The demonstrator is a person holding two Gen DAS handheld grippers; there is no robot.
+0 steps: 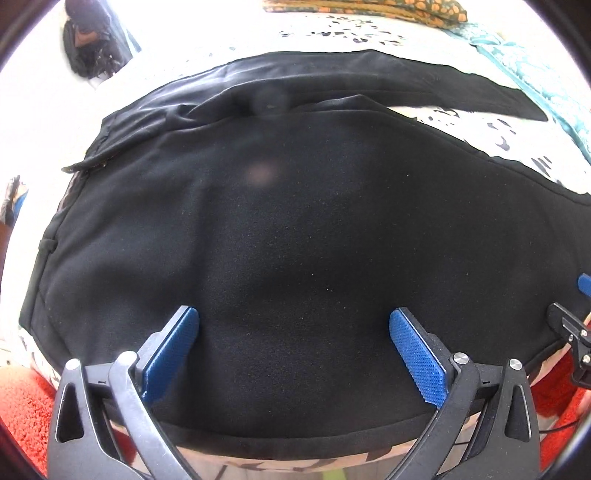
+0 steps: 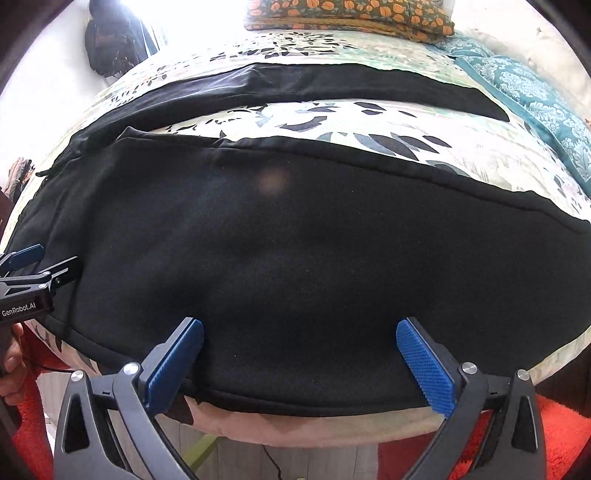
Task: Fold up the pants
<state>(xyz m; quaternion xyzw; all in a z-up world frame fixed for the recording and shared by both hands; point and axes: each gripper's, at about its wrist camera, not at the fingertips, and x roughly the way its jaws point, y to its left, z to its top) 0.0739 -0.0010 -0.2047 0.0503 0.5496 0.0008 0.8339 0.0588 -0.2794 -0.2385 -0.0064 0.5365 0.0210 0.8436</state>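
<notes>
Black fleece pants (image 2: 314,258) lie spread flat on the leaf-printed bedsheet (image 2: 332,122), legs apart, near leg along the bed's edge. Left gripper (image 1: 293,350) and right gripper (image 2: 299,354) hover wide open, holding nothing, seemingly poised to pinch that near edge for folding.

home bedroom | leaf-print bedspread (image 2: 332,122) | floral pillow (image 2: 351,14)
</notes>
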